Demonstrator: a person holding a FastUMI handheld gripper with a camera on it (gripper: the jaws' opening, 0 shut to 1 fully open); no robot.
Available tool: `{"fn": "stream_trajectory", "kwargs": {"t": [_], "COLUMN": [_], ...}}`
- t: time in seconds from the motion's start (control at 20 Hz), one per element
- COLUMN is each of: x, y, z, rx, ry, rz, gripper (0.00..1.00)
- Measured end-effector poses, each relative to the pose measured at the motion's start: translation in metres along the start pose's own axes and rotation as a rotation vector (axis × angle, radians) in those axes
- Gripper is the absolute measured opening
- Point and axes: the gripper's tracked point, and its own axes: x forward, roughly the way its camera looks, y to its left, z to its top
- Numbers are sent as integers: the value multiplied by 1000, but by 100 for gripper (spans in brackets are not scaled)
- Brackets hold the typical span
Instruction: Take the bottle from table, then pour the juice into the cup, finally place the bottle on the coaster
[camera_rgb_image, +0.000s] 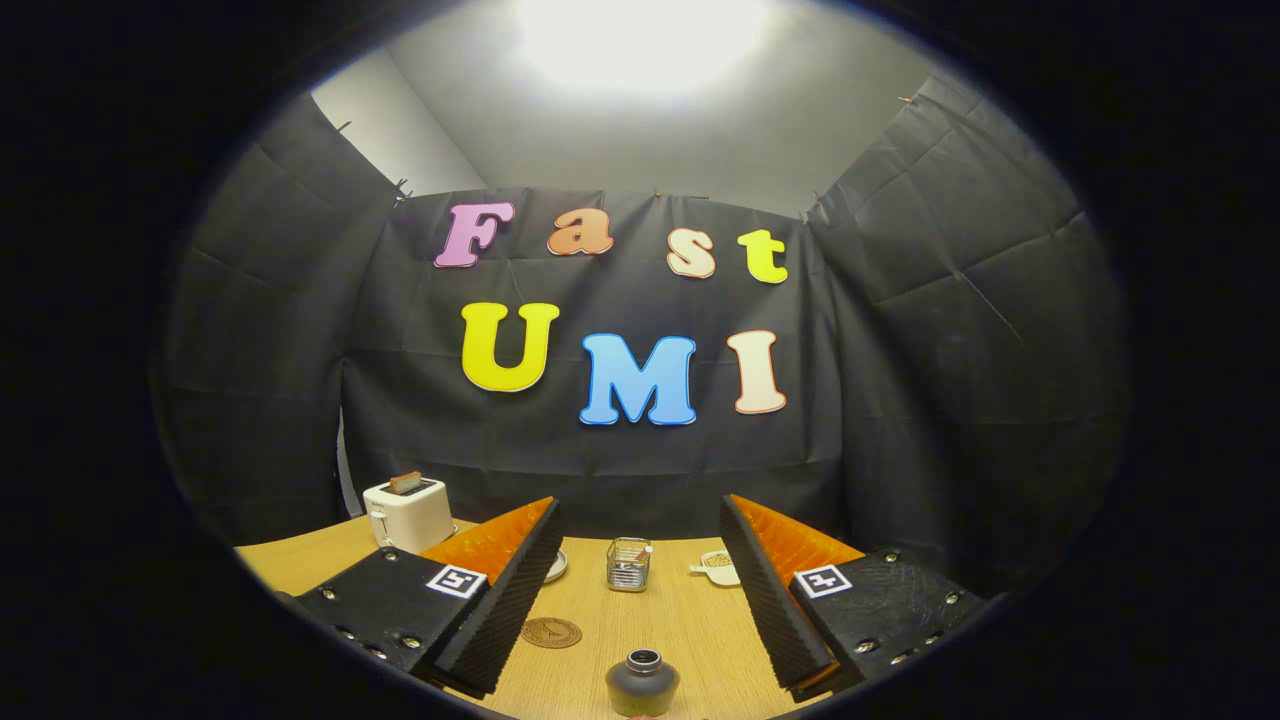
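Gripper (640, 590) held above a light wooden table (690, 630), fingers spread wide apart, nothing between the pads. Left finger (500, 610) and right finger (770, 600) both show ribbed black pads with orange backing; each carries a small square marker on its black mount.

Bottle (642, 683): dark grey, squat, rounded shoulders, open neck seen from above. Stands upright on the table in the gap between the two fingers, near their base, roughly centred, touching neither pad.

Coaster (551, 632): round, brown, flat on the table, just beside the left finger's inner face, ahead and left of the bottle, apart from it.

Cup (628, 563): clear glass, ribbed lower part, upright, beyond the fingertips and about midway between them. Contents too small to tell.

Beyond the right fingertip, a small white dish (718, 566) with something pale brown in it. Edge of a white plate (555, 566) shows past the left fingertip, mostly hidden by the finger.

White toaster (407, 514) far beyond the left finger, near the table's back corner, a brown slice standing up in its slot
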Motion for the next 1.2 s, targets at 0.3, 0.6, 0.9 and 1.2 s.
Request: {"fn": "stream_trajectory", "kwargs": {"t": [0.3,0.6,0.9,1.2], "x": [-3,0,5,7], "y": [0,-5,-8,-6], "z": [-3,-31,-75,-116], "rx": [30,26,57,53], "ry": [-19,12,85,155], "rz": [11,29,49,81], "gripper": [96,97,96,97]}}
